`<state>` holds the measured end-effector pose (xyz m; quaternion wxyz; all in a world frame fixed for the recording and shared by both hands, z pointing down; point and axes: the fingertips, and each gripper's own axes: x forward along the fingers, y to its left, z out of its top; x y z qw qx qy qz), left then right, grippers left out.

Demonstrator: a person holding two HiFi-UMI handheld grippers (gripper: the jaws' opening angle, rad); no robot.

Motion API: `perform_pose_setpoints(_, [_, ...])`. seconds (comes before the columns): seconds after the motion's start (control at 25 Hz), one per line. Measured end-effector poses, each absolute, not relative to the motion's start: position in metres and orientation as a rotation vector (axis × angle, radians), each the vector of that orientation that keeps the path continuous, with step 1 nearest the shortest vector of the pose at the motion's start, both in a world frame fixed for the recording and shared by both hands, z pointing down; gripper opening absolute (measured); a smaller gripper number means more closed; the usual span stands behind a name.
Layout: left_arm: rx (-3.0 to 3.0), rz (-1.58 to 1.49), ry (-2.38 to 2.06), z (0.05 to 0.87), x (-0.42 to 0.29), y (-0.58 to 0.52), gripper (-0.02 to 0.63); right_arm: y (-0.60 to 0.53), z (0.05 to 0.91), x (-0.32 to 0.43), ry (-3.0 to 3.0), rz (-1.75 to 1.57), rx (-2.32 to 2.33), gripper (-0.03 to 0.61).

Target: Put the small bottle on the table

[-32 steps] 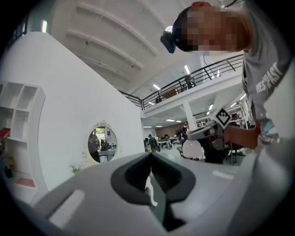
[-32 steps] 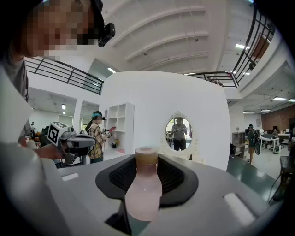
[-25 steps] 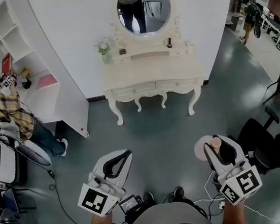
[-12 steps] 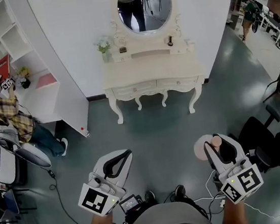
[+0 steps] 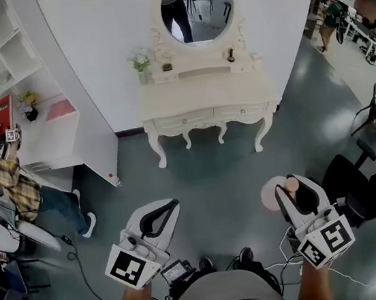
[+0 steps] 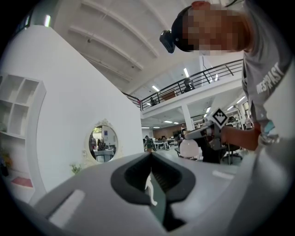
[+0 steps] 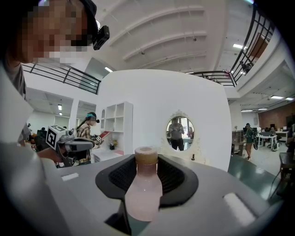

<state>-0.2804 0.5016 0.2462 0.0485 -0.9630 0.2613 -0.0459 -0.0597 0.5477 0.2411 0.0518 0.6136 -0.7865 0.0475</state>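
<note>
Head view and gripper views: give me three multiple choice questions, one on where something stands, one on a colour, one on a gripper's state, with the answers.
1. Where does the cream-white carved dressing table stand?
A) against the white wall, straight ahead
B) right between the wearer's feet
C) at the wearer's left elbow

2. What colour is the body of the small translucent bottle with the tan cap?
A) green
B) pale pink
C) dark blue

3. How does the left gripper stand?
A) shut on the bottle
B) jaws wide apart
C) jaws together, nothing between them

Answers:
1 A: the head view shows it backed against the wall, under the oval mirror.
2 B: seen close up, clamped in the right gripper.
3 C: the left gripper view shows its jaws meeting, empty.
</note>
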Motion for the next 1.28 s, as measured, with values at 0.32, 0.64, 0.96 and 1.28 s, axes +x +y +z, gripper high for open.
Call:
perform_pose_setpoints(0.32, [-2.949, -0.116, 0.757, 0.247, -0.296, 0.476, -0.002, 0.519, 0.24, -0.08, -2.377, 0.137, 1.888, 0.144])
perform_pose_setpoints(0.64, [-2.94, -0.137, 0.784, 0.251, -0.28, 0.451, -0.002, 0.484, 0.245, -0.059, -2.393, 0.133, 1.882, 0.144])
perform_pose_setpoints(0.96, [-2.916, -0.164, 0.866, 0.255, -0.236, 0.405, -0.002, 0.431, 0.248, -0.016, -2.449, 0.138, 1.821, 0.144])
perform_pose_setpoints(1.28, [-2.9, -0.189, 0.953, 0.26, -0.169, 0.361, -0.002, 0.375, 0.257, 0.048, -2.5, 0.151, 1.745, 0.144])
